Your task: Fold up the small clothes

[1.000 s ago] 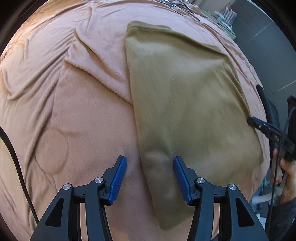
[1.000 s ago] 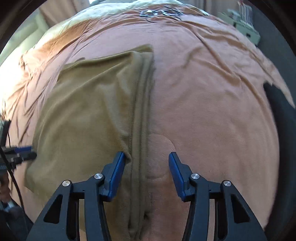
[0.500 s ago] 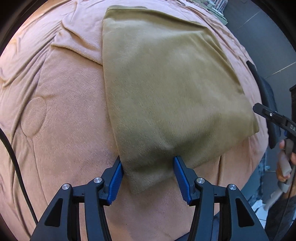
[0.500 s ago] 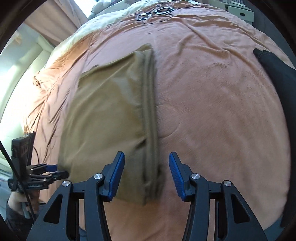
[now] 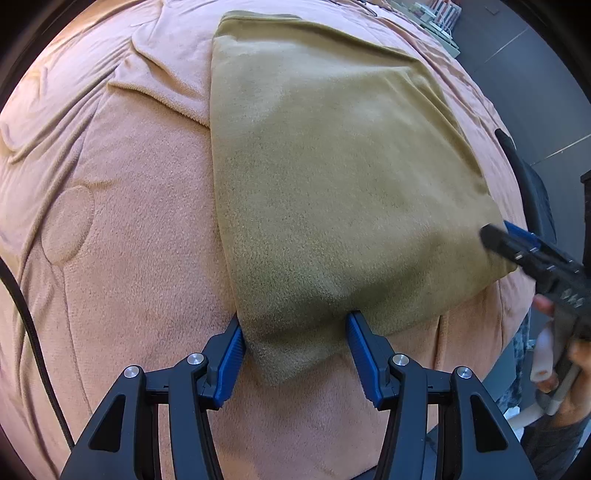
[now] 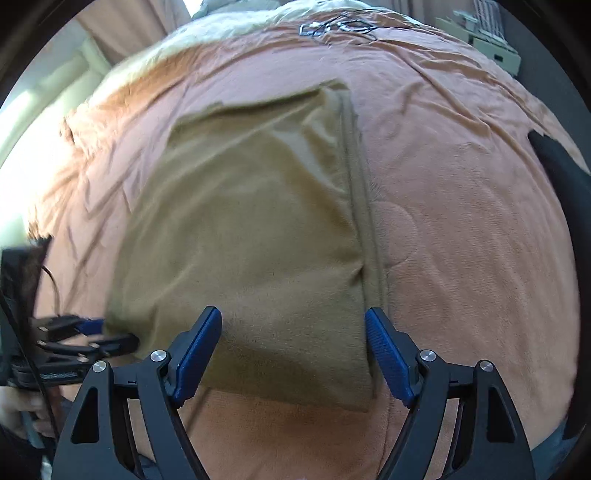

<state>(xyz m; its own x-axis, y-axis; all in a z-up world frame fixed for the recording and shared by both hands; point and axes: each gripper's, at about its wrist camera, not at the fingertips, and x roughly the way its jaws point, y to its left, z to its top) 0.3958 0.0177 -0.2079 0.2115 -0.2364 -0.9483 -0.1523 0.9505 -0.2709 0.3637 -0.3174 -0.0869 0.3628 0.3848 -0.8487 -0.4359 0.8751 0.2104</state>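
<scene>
An olive-tan folded garment (image 5: 332, 184) lies flat on a peach blanket (image 5: 110, 258). My left gripper (image 5: 295, 332) points steeply down at its near corner; the corner lies between the blue pads, which stand apart and do not pinch it. In the right wrist view the garment (image 6: 240, 240) shows a layered folded edge along its right side. My right gripper (image 6: 291, 332) hangs over the near right corner with its jaws opening wide, the cloth below them and not gripped. Each gripper shows in the other's view: the right gripper (image 5: 495, 236) and the left gripper (image 6: 110, 332).
The blanket (image 6: 461, 258) covers a bed. A black object (image 6: 561, 177) lies at the bed's right edge. Thin cables (image 6: 332, 27) rest at the far end, with boxes (image 6: 495, 48) beyond. A black cord (image 5: 22, 295) hangs at left. A person's hand (image 5: 576, 369) holds the right gripper.
The left gripper came in over the garment's near corner, which now lies between its pads. The right gripper slid left over the folded edge and its jaws spread much wider.
</scene>
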